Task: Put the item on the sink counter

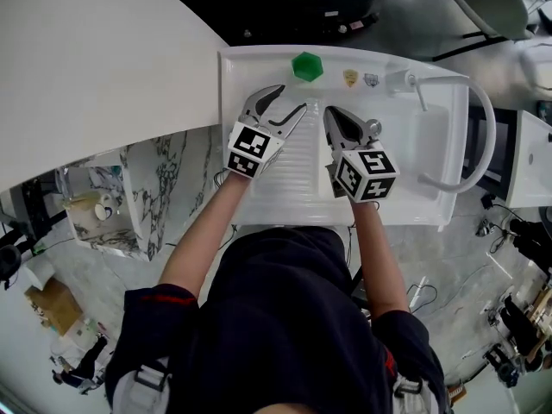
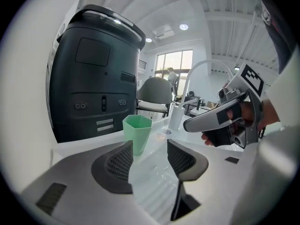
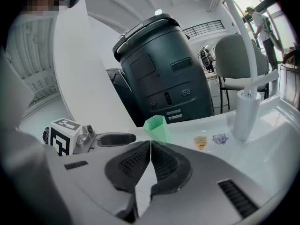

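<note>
A green cup [image 1: 307,65] stands upright on the back ledge of the sink counter [image 1: 259,64], clear of both grippers. The left gripper [image 1: 291,98] holds its jaws apart with nothing between them. The right gripper [image 1: 329,112] has its jaws together and empty. Only the gripper views show the dark bin [image 3: 159,69] behind the counter. There the faucet [image 3: 246,111] runs out of frame.
</note>
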The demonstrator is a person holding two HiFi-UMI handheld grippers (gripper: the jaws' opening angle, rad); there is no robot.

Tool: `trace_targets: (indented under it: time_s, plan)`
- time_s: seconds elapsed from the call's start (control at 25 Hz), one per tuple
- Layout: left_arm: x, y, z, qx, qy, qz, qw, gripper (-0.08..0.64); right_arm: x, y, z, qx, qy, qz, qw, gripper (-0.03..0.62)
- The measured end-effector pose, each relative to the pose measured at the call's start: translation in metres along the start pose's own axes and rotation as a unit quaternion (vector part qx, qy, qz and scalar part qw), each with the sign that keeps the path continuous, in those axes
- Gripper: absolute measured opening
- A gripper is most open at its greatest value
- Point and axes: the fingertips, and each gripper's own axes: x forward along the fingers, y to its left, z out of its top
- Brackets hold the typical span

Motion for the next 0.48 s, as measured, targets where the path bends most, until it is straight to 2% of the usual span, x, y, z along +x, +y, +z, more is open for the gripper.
trace_targets:
  time_s: [0.28,0.48]
  plan:
    - [-0.035,-0.017,0.007,0.000,-0.019,-0.010,0.9998,0.094,-0.013,0.023,0.004,-0.005,-0.015,0.003,1.000,0.034]
    - [-0.062,-0.026,0.008,-0.004,-0.027,-0.012,0.9995,0.050,-0.023,0.039,0.007,-0.012,-0.026,0.002,1.000,0.034]
